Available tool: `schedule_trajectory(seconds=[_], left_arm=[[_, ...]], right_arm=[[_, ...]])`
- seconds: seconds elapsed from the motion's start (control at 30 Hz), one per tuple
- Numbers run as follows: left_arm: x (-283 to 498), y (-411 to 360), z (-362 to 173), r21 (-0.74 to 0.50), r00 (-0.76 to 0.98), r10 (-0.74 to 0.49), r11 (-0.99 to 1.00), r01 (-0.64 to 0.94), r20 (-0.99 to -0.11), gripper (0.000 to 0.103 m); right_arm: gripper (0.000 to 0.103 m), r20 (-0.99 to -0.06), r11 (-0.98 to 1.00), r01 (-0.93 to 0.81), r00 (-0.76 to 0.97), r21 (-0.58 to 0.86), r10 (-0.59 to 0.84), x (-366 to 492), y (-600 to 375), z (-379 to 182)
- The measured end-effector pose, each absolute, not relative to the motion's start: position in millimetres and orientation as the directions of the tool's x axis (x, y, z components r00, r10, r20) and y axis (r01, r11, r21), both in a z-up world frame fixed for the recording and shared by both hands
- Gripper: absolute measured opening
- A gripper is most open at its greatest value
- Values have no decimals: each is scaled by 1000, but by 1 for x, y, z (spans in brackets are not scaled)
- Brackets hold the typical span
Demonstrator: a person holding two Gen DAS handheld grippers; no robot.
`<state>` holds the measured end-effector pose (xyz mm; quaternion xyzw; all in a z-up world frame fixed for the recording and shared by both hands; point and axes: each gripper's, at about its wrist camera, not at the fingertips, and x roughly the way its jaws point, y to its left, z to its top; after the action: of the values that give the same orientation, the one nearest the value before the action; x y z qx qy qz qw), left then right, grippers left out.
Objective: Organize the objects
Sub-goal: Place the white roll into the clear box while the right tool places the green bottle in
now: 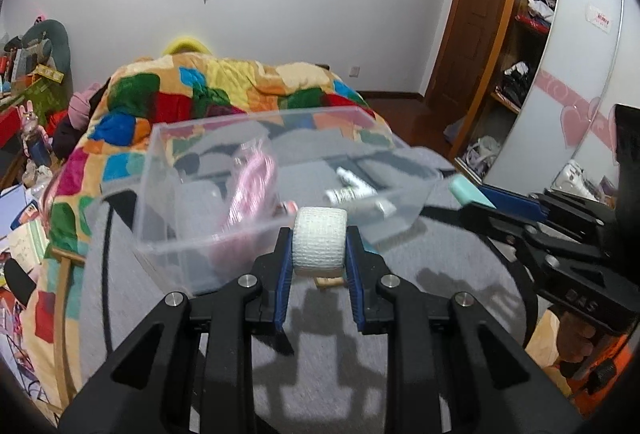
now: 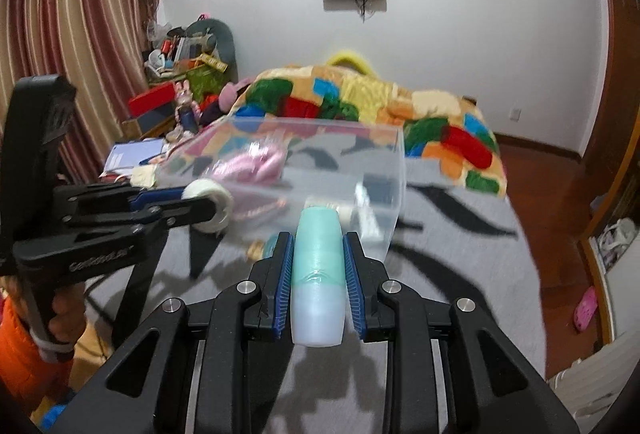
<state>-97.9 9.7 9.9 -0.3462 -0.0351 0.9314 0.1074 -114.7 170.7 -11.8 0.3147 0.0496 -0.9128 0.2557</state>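
Note:
My left gripper [image 1: 320, 246] is shut on a white bandage roll [image 1: 320, 240], held just in front of a clear plastic box [image 1: 168, 230] on the grey bed cover. The roll also shows in the right wrist view [image 2: 210, 204]. My right gripper [image 2: 318, 262] is shut on a mint-green bottle [image 2: 318, 274], held near the box's [image 2: 384, 170] near right corner; its green tip shows in the left wrist view [image 1: 468, 190]. Inside the box lie a pink packet [image 1: 252, 186] and white tubes [image 1: 352, 190].
The box rests on a grey patterned blanket [image 1: 400, 334] with a colourful quilt [image 1: 224, 90] behind it. A small yellow item [image 1: 328, 280] lies on the blanket below the roll. Clutter fills the left side [image 2: 180, 74]; an open wardrobe [image 1: 516, 74] stands at right.

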Motion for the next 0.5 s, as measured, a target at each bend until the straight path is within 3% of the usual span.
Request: schedule_trajectory(seconds=[0.27,0.5], left_arm=[[-120,3,32,-141,-769,221,-975,-171,-599,24],[-149,2,19,-127,-747,192,-981,-144,-636,24]], right_arm=[[23,-595,-881,466,-685,84,-420,-163,154,-1],[23,-627,-890,447,-670,87,-398,-198,138,-10]])
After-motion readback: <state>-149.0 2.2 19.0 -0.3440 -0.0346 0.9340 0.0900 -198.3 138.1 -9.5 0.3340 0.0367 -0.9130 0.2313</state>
